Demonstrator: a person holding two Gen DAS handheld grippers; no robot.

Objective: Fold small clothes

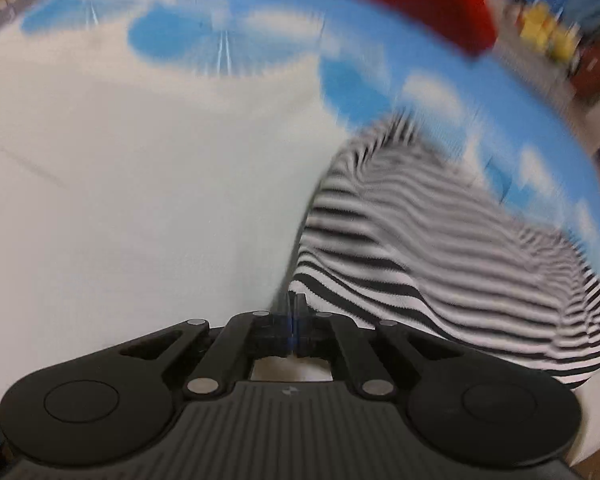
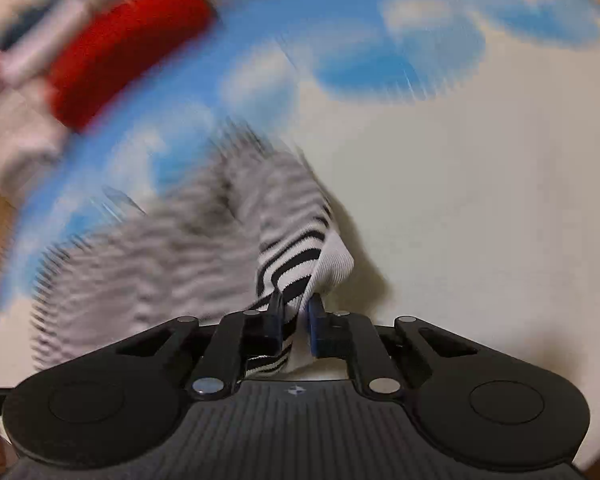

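A black-and-white striped garment (image 1: pixel 440 264) lies bunched on a white and blue cloud-print sheet (image 1: pixel 140 200). In the left wrist view its near corner runs into the tips of my left gripper (image 1: pixel 296 306), whose jaws are pressed together on that edge. In the right wrist view the same striped garment (image 2: pixel 292 264) rises from the sheet (image 2: pixel 480 220) into my right gripper (image 2: pixel 296 314). Its jaws pinch the cloth beside a white ribbed hem (image 2: pixel 336 260). The rest of the garment is blurred.
A red cloth (image 1: pixel 404 4) lies at the sheet's far edge, also seen as a red cloth (image 2: pixel 120 52) at the upper left of the right wrist view. Pale pink fabric (image 2: pixel 12 148) sits to its left. Yellow objects (image 1: pixel 548 32) stand beyond the sheet.
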